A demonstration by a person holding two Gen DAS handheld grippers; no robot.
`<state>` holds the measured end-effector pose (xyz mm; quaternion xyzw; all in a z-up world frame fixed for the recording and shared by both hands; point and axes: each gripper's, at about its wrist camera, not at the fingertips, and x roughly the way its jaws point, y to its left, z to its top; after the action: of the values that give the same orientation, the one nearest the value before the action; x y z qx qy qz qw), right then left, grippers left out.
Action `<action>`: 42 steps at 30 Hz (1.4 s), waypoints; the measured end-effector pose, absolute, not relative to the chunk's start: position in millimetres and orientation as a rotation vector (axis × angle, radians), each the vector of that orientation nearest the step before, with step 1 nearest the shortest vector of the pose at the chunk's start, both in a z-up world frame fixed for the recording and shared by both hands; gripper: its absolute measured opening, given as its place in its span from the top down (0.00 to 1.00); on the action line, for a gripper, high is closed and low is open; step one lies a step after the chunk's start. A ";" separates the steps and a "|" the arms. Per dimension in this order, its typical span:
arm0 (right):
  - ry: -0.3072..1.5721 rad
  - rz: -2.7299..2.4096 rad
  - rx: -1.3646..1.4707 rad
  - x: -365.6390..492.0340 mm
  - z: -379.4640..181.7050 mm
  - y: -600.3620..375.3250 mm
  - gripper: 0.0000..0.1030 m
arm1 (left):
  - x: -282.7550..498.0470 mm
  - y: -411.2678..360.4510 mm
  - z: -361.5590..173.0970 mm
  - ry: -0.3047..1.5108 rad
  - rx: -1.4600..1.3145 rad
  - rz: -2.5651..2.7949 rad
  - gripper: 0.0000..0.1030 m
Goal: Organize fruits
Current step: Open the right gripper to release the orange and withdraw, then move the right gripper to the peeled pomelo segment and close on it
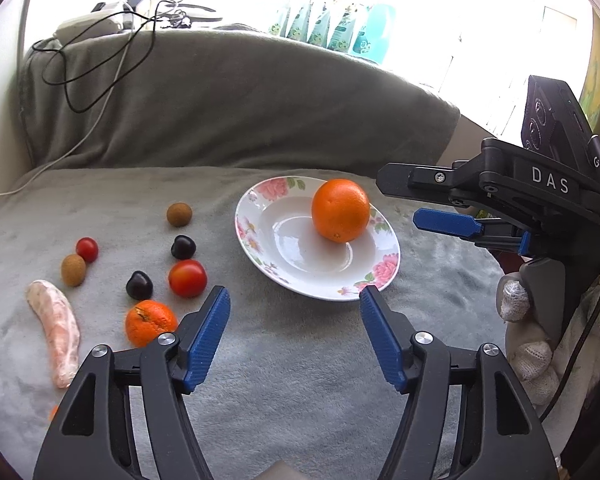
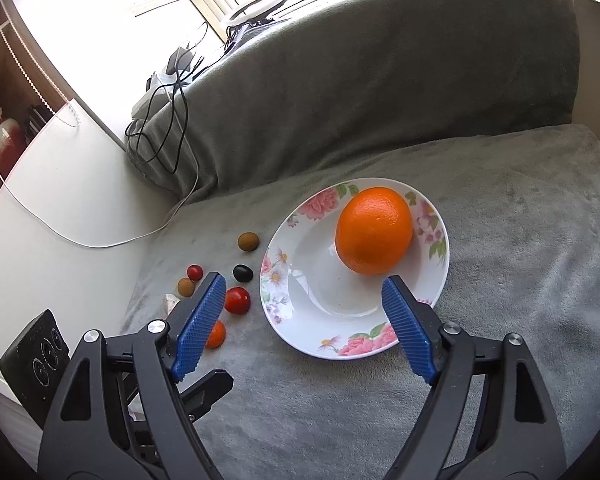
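Observation:
A large orange (image 1: 341,211) (image 2: 374,236) sits in a white floral plate (image 1: 296,280) (image 2: 300,320) on a grey blanket. Left of the plate lie a mandarin (image 1: 150,322) (image 2: 217,334), two red tomatoes (image 1: 187,278) (image 1: 87,249), two dark plums (image 1: 183,247) (image 1: 139,285), two brown longans (image 1: 179,214) (image 1: 73,269) and a pale pink sausage-shaped piece (image 1: 56,336). My left gripper (image 1: 294,338) is open and empty, just short of the plate's near rim. My right gripper (image 2: 304,328) is open and empty over the plate's near side; it also shows in the left wrist view (image 1: 444,222), right of the plate.
A grey-covered sofa back (image 1: 228,104) rises behind the blanket, with black and white cables (image 1: 100,80) draped over it. A white surface (image 2: 60,184) borders the blanket on the left in the right wrist view. Teal pouches (image 1: 332,24) stand by the window.

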<state>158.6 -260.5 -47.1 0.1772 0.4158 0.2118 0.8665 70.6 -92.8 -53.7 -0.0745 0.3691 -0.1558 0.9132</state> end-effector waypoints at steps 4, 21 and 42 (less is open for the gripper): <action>0.869 0.457 0.345 157.6 -44.5 -250.0 0.15 | 65.2 -80.5 -51.4 0.755 -0.143 -0.288 0.33; 0.913 0.543 0.167 160.3 -37.2 -171.2 0.07 | 41.1 8.2 -58.5 0.741 -0.196 -0.079 0.33; 1.113 0.790 0.155 188.7 -73.9 -55.5 0.12 | 33.8 61.1 -90.8 0.809 -0.318 -0.011 0.33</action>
<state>188.7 -55.5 -73.9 0.0713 0.5139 0.3649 0.7731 33.8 61.1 -90.8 -0.1542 0.3919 -0.0054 0.9070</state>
